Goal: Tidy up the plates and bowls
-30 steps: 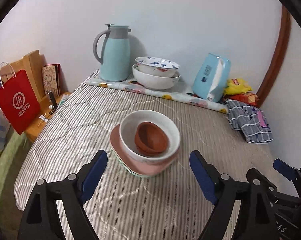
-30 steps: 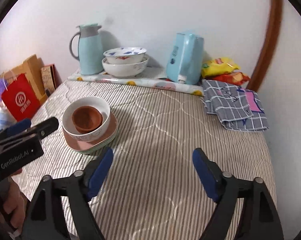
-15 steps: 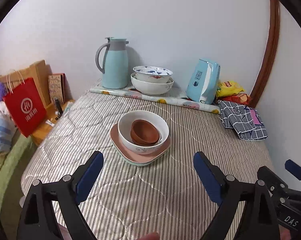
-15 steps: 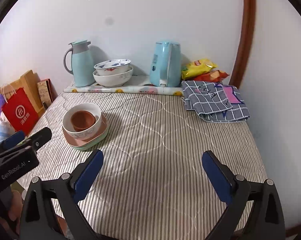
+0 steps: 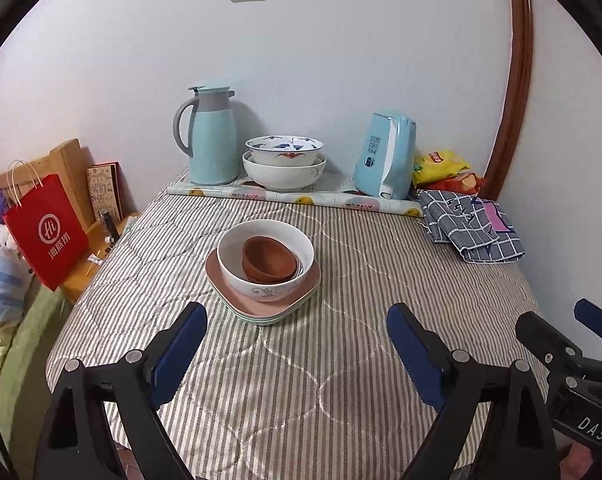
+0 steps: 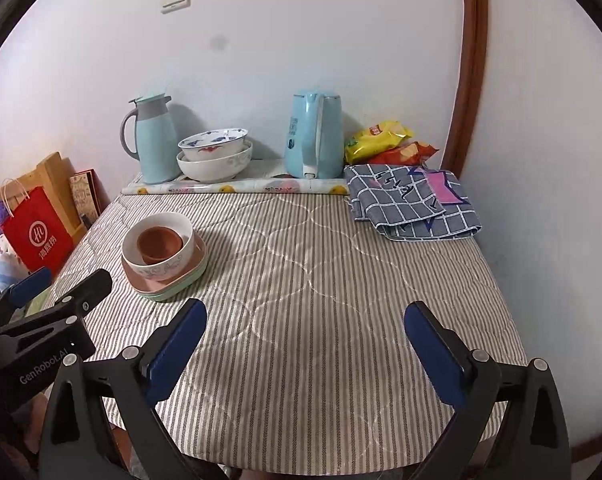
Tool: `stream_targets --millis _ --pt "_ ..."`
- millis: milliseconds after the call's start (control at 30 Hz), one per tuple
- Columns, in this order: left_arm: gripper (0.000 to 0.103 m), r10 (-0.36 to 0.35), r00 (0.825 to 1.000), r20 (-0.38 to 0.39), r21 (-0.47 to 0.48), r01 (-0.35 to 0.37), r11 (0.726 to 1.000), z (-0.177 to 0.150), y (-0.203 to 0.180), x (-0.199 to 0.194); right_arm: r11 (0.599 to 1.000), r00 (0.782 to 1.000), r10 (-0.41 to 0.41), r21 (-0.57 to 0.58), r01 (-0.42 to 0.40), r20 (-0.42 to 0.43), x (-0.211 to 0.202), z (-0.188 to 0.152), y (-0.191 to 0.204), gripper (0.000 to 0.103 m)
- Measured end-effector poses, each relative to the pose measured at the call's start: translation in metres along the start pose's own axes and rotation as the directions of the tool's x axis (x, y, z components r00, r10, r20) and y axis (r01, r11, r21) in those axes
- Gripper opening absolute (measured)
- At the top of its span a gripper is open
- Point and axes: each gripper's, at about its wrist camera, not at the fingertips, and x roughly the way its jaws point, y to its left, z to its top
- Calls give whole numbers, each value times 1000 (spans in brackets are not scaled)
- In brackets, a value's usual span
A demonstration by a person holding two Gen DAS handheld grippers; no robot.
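left gripper: jaws wide apart, empty | right gripper: jaws wide apart, empty | stack of bowls and plates: on tabletop, straight ahead of left jaws, off to left of right jaws | nearer: left

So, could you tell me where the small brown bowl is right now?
The brown bowl sits inside the white bowl on the stacked plates, mid-table in the left wrist view.

Glossy glazed white bowl holds a matt clay-brown bowl; quilted striped cloth covers the table; red bag is paper
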Motion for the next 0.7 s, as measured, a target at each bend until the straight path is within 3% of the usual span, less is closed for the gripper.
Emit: stream_targets --millis 700 --pt "91 -4 1000 3 14 4 1000 -2 -7 -6 1000 1000 2 20 -2 -2 -6 -4 -6 98"
